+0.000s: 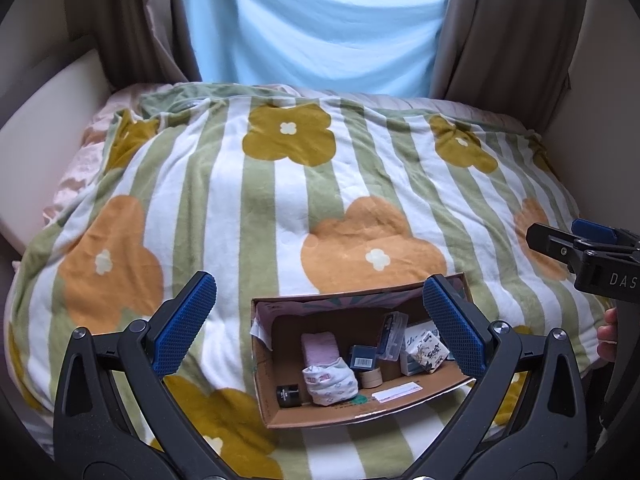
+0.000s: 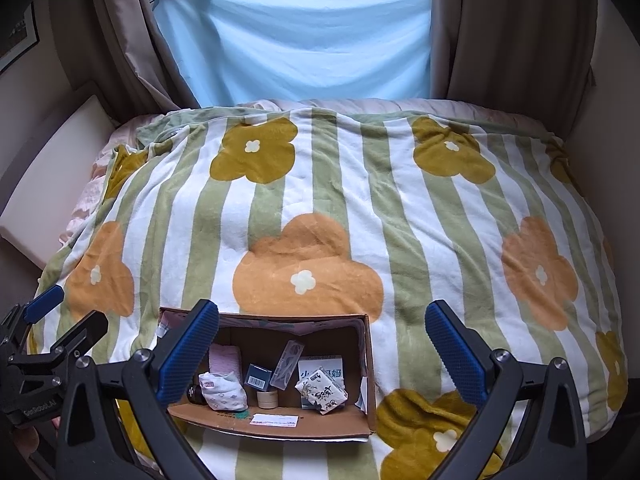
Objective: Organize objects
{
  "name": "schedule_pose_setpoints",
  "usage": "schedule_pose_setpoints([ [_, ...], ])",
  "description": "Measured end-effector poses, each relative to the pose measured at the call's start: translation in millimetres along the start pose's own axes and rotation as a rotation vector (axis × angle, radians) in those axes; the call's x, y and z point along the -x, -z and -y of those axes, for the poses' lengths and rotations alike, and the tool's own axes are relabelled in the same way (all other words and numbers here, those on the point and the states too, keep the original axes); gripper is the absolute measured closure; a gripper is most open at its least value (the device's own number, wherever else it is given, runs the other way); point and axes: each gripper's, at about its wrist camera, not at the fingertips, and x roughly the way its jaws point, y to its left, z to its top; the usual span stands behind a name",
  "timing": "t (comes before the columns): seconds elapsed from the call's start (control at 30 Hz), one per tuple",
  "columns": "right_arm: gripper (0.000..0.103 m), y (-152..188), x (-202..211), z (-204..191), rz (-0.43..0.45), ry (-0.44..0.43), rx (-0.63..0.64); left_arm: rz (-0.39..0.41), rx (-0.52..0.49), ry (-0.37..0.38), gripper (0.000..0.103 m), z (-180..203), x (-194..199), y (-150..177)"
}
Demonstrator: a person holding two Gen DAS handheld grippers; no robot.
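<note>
Both grippers poised over the box, fingers spread, nothing held.

Cardboard box point(image 1: 362, 364) sits on the bed's blanket point(image 1: 280, 200); left gripper point(image 1: 320, 322) and right gripper point(image 2: 322, 350) should descend slowly and take one item, say the patterned pouch point(image 2: 223, 390).

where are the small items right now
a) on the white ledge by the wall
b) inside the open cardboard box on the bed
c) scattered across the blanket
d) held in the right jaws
b: the cardboard box sits open on the striped flower blanket, with the tape roll, the barcode box and the patterned pouch all inside it; both the left gripper and the right gripper are open and hold nothing.
</note>
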Motion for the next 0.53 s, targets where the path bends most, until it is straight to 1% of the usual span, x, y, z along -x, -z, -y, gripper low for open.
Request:
schedule_pose_setpoints([
  [0.1, 0.000, -2.5, 1.2, -2.1, 0.003, 0.002, 0.003, 0.001, -0.003, -0.011, 0.000, 0.6, -0.3, -0.4],
  [0.2, 0.000, -6.3, 2.9, -3.2, 0.006, 0.001, 0.002, 0.002, 0.019, -0.008, 0.000, -1.5, -0.7, 0.1],
  [0.27, 0.000, -7.5, 2.7, -3.9, 0.007, 0.004, 0.002, 0.008, 0.034, -0.024, 0.000, -3.5, -0.3, -0.8],
  [0.43, 0.000, -7.9, 3.4, -4.1, 0.009, 0.002, 0.002, 0.067, 0.016, -0.094, 0.000, -2.9, 8.3, -2.5],
  [0.53, 0.000, -5.3, 3.6, -3.4, 0.009, 0.003, 0.000, 0.074, 0.010, -0.085, 0.000, -4.5, 9.6, -4.6],
])
